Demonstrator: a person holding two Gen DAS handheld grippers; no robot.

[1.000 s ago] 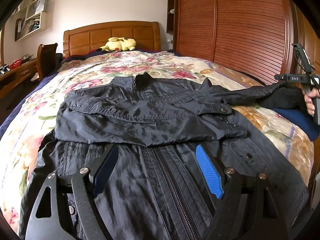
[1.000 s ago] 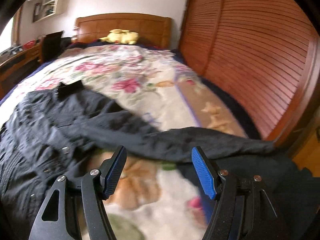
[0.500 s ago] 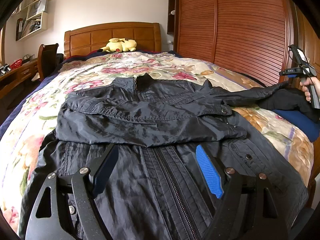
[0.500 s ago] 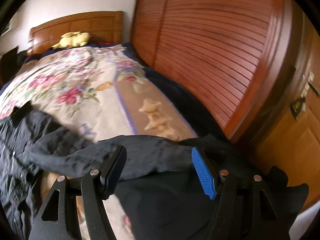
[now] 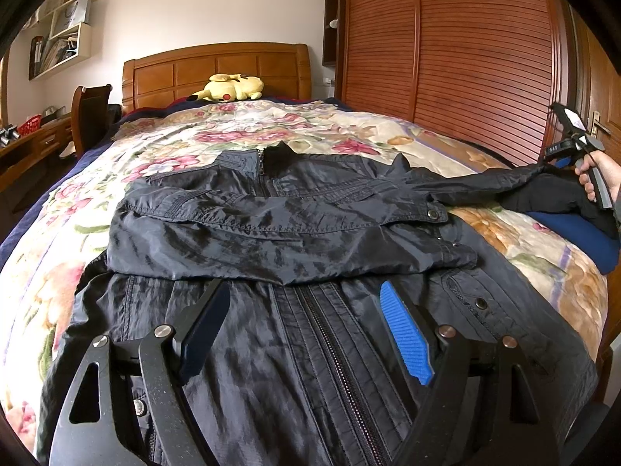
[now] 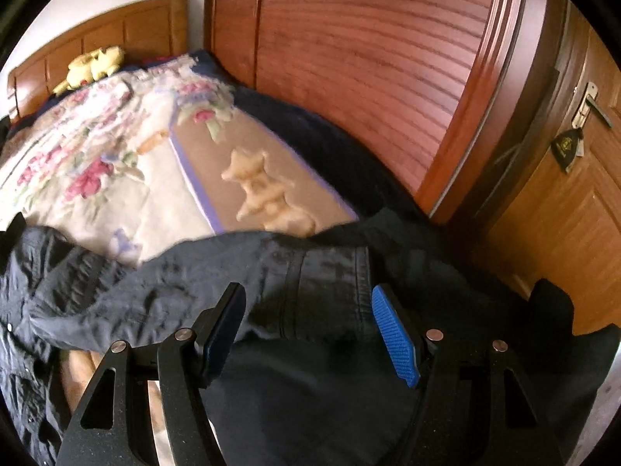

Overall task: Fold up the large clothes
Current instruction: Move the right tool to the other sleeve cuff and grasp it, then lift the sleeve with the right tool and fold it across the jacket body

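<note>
Black and slightly shiny, the jacket (image 5: 279, 240) lies zip-up on the flowered bedspread (image 5: 58, 264), one sleeve folded across its chest, the other sleeve (image 6: 217, 272) stretched toward the bed's edge by the wardrobe (image 5: 446, 50). My left gripper (image 5: 306, 330) hovers over the zip near the hem, jaws wide and holding nothing. My right gripper (image 6: 310, 322) stands open over the outstretched sleeve's cuff, pads not pressing it. A yellow plush (image 5: 229, 88) sits by the headboard (image 5: 217, 70).
</note>
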